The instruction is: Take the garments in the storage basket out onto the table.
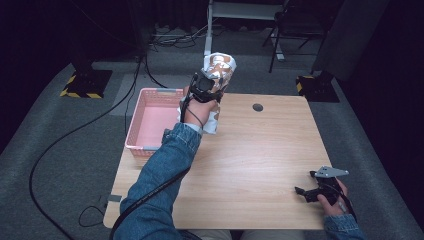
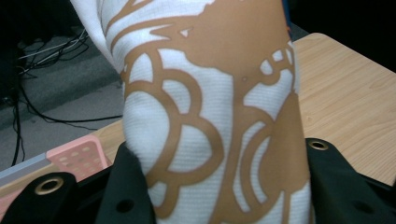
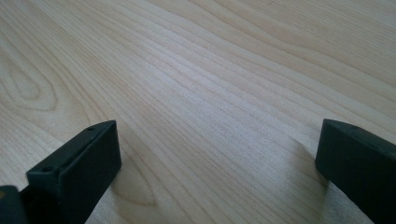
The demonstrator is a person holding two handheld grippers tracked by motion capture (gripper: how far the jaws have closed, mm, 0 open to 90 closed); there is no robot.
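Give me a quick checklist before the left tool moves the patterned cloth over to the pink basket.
1. Left tool grips the patterned cloth: ok, fabric pinched between both jaws.
2. Cloth lifted off the table: cannot tell, its lower end hangs by the sleeve near the tabletop.
3. Pink basket has room: ok, the visible interior looks empty.
4. Basket within reach: ok, right beside the left arm.
5. Right tool out of the way: ok, open, low over the table's near right corner.

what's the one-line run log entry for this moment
left claw: shut on patterned cloth, raised beside pink basket | right claw: open, holding nothing, low over wooden table
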